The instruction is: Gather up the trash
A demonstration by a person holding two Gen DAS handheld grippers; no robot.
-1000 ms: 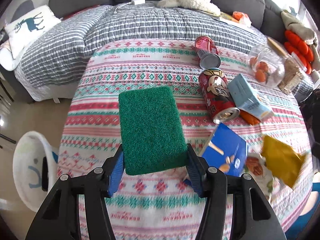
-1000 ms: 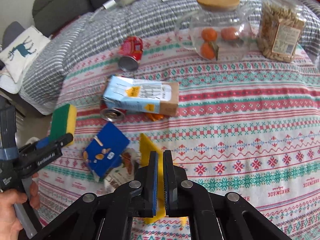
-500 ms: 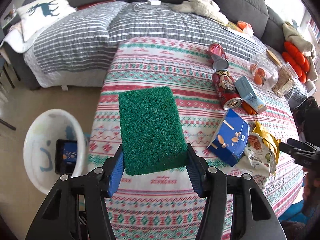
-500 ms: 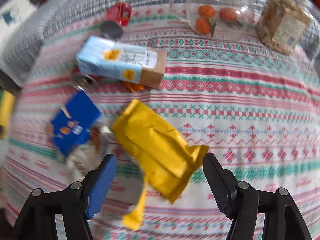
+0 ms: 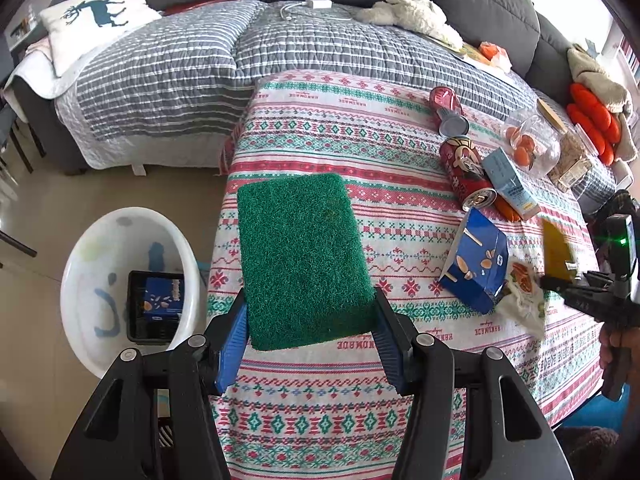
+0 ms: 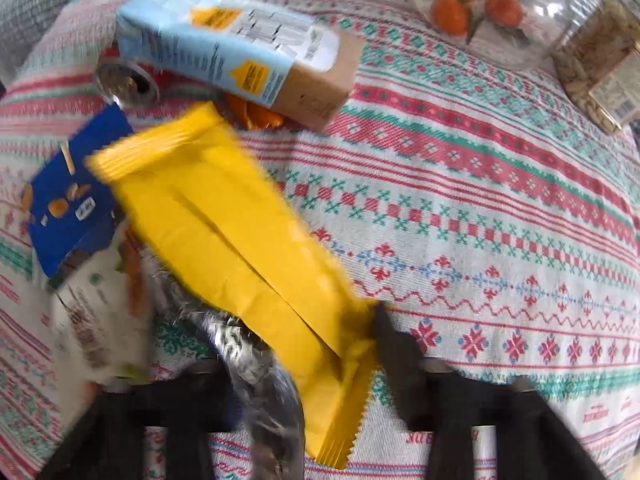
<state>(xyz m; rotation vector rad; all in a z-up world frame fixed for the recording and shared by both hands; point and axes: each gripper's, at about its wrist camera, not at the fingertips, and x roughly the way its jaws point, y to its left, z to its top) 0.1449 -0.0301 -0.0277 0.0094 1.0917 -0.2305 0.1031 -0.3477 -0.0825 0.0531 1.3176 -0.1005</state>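
Note:
My left gripper (image 5: pixel 308 336) is shut on a green sponge (image 5: pixel 302 258), held above the near left part of the patterned table (image 5: pixel 320 136). A white bin (image 5: pixel 120 280) on the floor at the left holds a blue box. My right gripper (image 6: pixel 308 360) is open, its jaws either side of a yellow wrapper (image 6: pixel 232 236) lying on the table; the view is blurred. Beside it lie a blue snack box (image 6: pixel 68 204), a white wrapper (image 6: pixel 92 312), a light blue carton (image 6: pixel 236 48) and a can (image 6: pixel 124 84). The right gripper also shows in the left wrist view (image 5: pixel 560 284).
A glass jar of oranges (image 6: pixel 480 12) and a jar of nuts (image 6: pixel 600 64) stand at the table's far right. Two red cans (image 5: pixel 464 164) lie near the carton. A grey sofa with a striped quilt (image 5: pixel 240 52) lies beyond the table.
My right gripper has opened and moved down around the yellow wrapper. My left gripper has pulled back and left with the sponge, bringing the white bin into view.

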